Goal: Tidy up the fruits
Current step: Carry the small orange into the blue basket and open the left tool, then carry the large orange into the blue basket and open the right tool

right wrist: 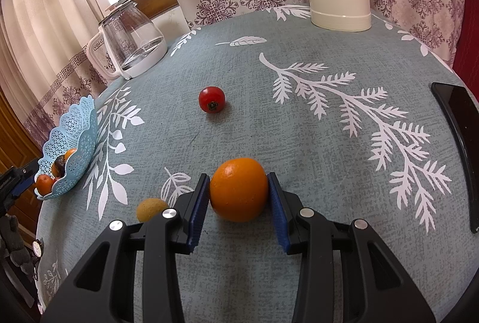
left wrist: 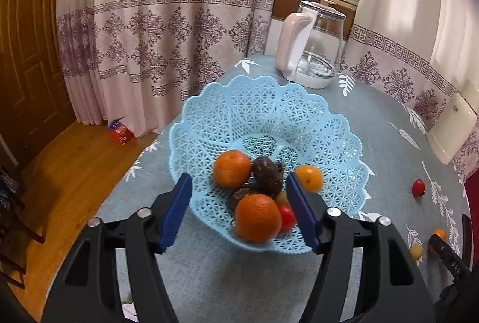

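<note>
A: The blue lattice basket (left wrist: 263, 125) sits at the table's left edge, already piled with fruit; the left gripper (left wrist: 239, 212) hangs over it, spread wide, empty.

B: And the orange (right wrist: 239, 189)?

A: On the cloth, between the right gripper (right wrist: 238, 204)'s pads, which look to touch both sides. Round skin: an off-centre squeeze could squirt it toward the small yellow-brown fruit (right wrist: 151, 209) just beside, or the red tomato (right wrist: 211, 99) beyond.

1. Small yellow-brown round fruit (right wrist: 151, 209), left of the large orange (right wrist: 238, 189): lower right hidden behind the gripper finger.
2. Flat black slab (right wrist: 458, 143), right of that orange: cut by the frame edge.
3. Light-blue lattice plastic basket (right wrist: 79, 140): contents mostly hidden behind its wall.
</note>
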`<state>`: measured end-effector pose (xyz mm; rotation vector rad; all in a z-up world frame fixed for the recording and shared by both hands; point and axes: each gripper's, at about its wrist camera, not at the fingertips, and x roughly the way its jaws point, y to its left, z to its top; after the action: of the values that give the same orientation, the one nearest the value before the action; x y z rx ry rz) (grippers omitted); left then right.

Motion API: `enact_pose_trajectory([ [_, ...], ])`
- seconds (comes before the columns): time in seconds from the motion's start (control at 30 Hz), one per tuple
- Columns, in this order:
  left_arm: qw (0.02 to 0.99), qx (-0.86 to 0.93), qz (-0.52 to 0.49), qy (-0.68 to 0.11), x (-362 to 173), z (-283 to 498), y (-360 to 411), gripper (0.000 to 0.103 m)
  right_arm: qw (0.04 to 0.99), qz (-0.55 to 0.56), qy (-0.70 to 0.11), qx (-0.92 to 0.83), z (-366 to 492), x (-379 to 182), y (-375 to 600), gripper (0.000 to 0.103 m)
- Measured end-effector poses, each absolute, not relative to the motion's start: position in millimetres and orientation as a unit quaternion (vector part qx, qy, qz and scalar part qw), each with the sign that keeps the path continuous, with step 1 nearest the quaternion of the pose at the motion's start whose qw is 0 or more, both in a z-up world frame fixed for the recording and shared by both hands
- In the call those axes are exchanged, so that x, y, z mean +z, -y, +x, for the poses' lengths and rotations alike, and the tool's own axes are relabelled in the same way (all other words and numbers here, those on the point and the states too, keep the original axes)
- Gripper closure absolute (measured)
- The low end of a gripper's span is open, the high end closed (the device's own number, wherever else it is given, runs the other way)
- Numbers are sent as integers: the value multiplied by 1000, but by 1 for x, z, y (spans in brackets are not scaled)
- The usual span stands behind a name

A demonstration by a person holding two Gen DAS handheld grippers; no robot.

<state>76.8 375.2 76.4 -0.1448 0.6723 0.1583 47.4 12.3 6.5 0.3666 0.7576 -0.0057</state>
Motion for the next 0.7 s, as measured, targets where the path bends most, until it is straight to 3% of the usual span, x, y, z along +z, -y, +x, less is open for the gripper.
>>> enact_pose_trajectory([
  [0.57,938,80,-53,-333,68,56,-380,34,914,177,-365,-7,45,9,-9,64],
  [0.7,939,80,-56,-330,66,57,-381,29,914,175,-366,-7,45,10,-10,64],
])
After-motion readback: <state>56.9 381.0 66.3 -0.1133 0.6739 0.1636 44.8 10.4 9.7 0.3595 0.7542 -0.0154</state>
